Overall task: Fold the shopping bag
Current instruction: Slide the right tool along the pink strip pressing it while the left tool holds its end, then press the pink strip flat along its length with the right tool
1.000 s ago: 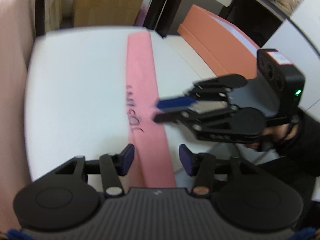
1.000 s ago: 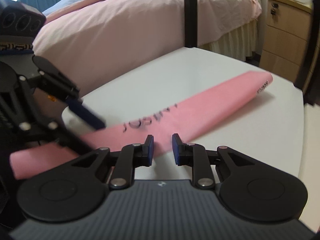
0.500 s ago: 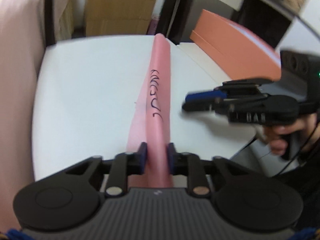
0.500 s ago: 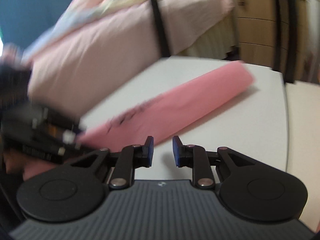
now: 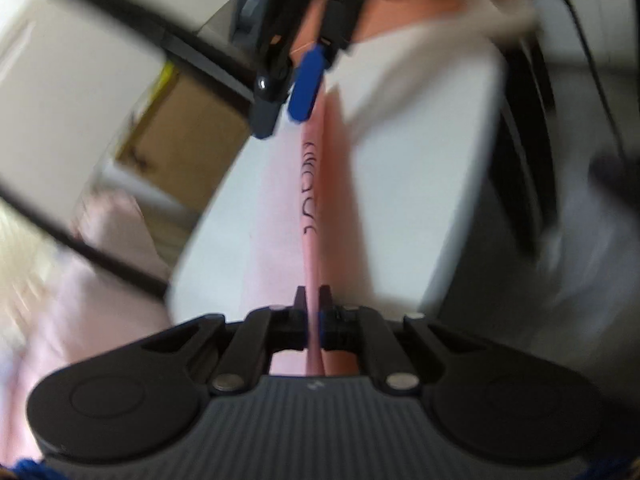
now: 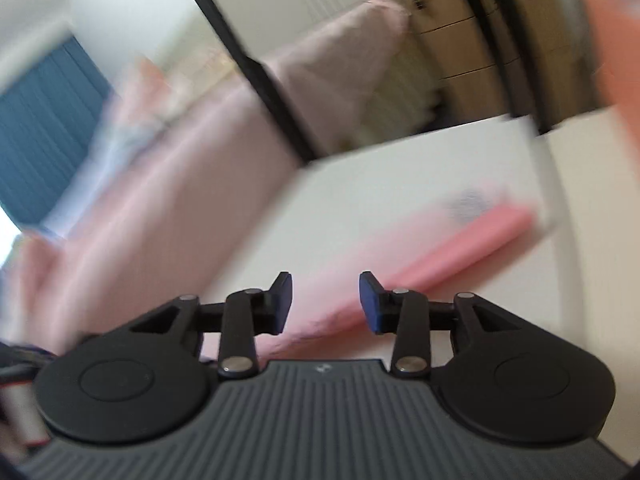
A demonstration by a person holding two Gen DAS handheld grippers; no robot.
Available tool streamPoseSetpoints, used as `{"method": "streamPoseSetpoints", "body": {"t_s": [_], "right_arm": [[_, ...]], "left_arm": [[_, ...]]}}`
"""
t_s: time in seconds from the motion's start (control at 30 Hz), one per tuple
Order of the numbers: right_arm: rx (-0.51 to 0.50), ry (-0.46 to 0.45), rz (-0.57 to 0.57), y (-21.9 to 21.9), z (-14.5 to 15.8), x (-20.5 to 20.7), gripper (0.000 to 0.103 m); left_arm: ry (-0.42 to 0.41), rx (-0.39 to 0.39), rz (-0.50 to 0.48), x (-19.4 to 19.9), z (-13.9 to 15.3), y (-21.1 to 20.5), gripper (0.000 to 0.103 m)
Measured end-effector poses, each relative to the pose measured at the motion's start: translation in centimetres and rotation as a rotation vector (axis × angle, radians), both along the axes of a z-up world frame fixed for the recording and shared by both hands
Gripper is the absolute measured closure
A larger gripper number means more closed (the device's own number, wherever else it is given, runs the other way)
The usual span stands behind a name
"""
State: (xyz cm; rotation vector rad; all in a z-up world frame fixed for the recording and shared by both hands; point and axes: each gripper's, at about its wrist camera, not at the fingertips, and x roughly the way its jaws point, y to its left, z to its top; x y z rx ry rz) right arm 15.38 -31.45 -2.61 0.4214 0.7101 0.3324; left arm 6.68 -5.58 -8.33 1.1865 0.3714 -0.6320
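Note:
The pink shopping bag (image 5: 311,200), folded into a long narrow strip with dark lettering, runs away from me over the white table (image 5: 420,160). My left gripper (image 5: 313,300) is shut on its near end and holds it lifted on edge. My right gripper (image 6: 325,300) is open and empty, just above the strip (image 6: 460,248) near the table. In the left wrist view the right gripper's blue fingertips (image 5: 306,84) hover over the strip's far part. Both views are motion-blurred.
A bed with pink bedding (image 6: 160,184) lies beside the table. Black frame posts (image 6: 264,76) stand between them. A wooden drawer cabinet (image 6: 468,40) is behind. A cardboard box (image 5: 184,140) sits past the table edge. An orange board (image 6: 616,52) stands at the right.
My left gripper has lifted and swung round with the bag's end in it. My right gripper has opened and moved to the strip's far part. Both cameras have tilted sharply.

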Motion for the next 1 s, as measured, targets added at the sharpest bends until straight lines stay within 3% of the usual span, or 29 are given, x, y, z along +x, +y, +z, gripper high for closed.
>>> {"method": "streamPoseSetpoints", "body": {"t_s": [0.07,0.2,0.27,0.3,0.37,0.5,0.6,0.67,0.77,0.87,1.0], "right_arm": [[-0.129,-0.032,-0.032,0.3,1.0,-0.8,0.061],[-0.270,-0.188,0.085,2.3,1.9,-2.0,0.062],[-0.332,-0.204,0.172,4.1,1.0,-1.9,0.063],[-0.362,-0.212,0.216,5.0,0.6,-1.9,0.069],[-0.404,-0.169,0.253,6.2,-0.4,-1.2,0.072],[-0.424,-0.091,0.317,7.0,-2.1,-0.5,0.074],[-0.410,-0.053,0.325,6.5,-1.8,-0.4,0.074],[-0.409,-0.034,0.333,6.4,-1.6,-0.4,0.074],[-0.411,-0.018,0.344,6.3,-1.5,-1.0,0.074],[-0.408,-0.005,0.352,6.2,-1.4,-1.7,0.074],[-0.403,0.013,0.362,6.0,-1.3,-2.7,0.074]], "left_arm": [[-0.024,0.030,-0.025,-0.4,-0.3,0.0,0.098],[-0.055,0.065,-0.058,-0.8,-0.7,0.3,0.097],[-0.069,0.080,-0.075,-0.9,-1.0,0.2,0.097],[-0.075,0.087,-0.082,-0.8,-1.2,-0.3,0.097],[-0.075,0.091,-0.092,-0.8,-1.4,-0.6,0.097],[-0.070,0.080,-0.125,-1.8,-1.2,-0.1,0.088],[-0.074,0.045,-0.161,-2.4,-0.7,0.1,0.068],[-0.077,0.026,-0.171,-2.8,-0.4,0.1,0.063],[-0.100,0.043,-0.186,-3.2,-0.8,0.0,0.065],[-0.084,0.054,-0.232,-4.0,-1.0,0.1,0.075],[-0.097,0.084,-0.250,-4.5,-1.3,0.0,0.079]]}}
